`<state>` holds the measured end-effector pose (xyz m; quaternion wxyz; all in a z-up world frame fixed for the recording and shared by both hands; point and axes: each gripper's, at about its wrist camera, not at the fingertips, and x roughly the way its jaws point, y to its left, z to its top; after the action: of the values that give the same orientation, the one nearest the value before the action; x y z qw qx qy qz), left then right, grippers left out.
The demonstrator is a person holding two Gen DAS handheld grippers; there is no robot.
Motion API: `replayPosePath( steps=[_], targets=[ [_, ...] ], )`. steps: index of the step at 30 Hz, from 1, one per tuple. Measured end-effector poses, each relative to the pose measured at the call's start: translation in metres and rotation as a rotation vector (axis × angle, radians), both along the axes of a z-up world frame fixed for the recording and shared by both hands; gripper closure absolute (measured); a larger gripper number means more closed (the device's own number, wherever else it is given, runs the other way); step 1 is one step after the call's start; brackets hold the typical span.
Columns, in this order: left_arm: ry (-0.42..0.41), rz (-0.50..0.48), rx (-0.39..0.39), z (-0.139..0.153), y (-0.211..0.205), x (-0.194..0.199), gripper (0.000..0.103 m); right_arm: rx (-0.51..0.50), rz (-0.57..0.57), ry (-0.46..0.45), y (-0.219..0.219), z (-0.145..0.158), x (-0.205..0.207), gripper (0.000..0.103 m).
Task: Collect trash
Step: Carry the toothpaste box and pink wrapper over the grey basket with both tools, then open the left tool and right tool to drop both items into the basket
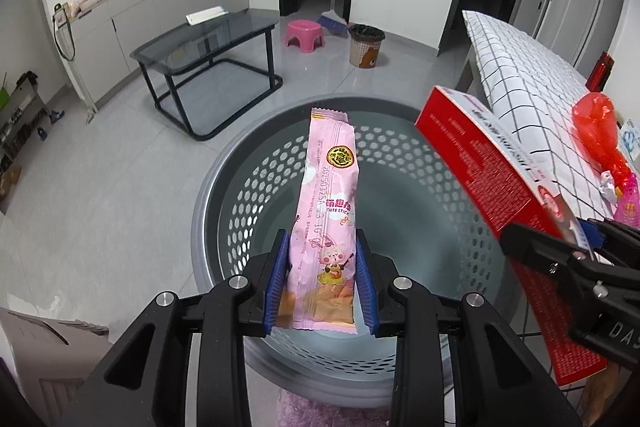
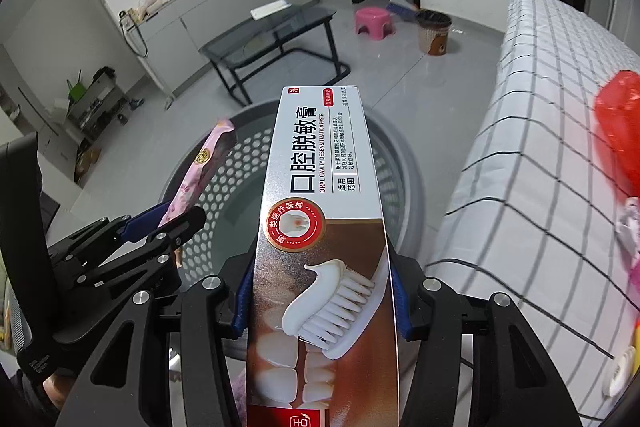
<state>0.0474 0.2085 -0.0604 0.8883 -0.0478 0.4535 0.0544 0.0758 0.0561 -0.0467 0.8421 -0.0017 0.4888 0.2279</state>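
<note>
My left gripper is shut on a long pink snack wrapper, which sticks out over the open mouth of a grey perforated bin. My right gripper is shut on a red and silver toothpaste box, held above the same grey bin. In the left wrist view the toothpaste box comes in from the right, over the bin's right rim, with the right gripper's fingers on it. In the right wrist view the pink wrapper and the left gripper's fingers show at the left.
A table with a white checked cloth stands right of the bin, with a red plastic bag and more scraps on it. Farther off are a glass coffee table, a pink stool and a small brown wastebasket.
</note>
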Motion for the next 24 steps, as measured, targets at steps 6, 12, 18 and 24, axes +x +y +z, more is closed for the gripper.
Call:
replayPosePath(
  steps=[6,12,18,24],
  targets=[
    [0.016,0.019,-0.011,-0.009,0.012,0.007,0.07,-0.018,0.026,0.038,0.016,-0.011,0.007,0.052],
    [0.035,0.03,-0.01,-0.016,0.017,0.01,0.07,-0.029,0.038,0.062,0.025,-0.019,0.012,0.052],
    [0.046,0.037,-0.016,-0.018,0.017,0.015,0.069,-0.035,0.039,0.074,0.033,-0.025,0.021,0.052],
    [0.042,0.048,-0.009,-0.018,0.018,0.015,0.063,-0.026,0.036,0.072,0.029,-0.025,0.023,0.052]
  ],
)
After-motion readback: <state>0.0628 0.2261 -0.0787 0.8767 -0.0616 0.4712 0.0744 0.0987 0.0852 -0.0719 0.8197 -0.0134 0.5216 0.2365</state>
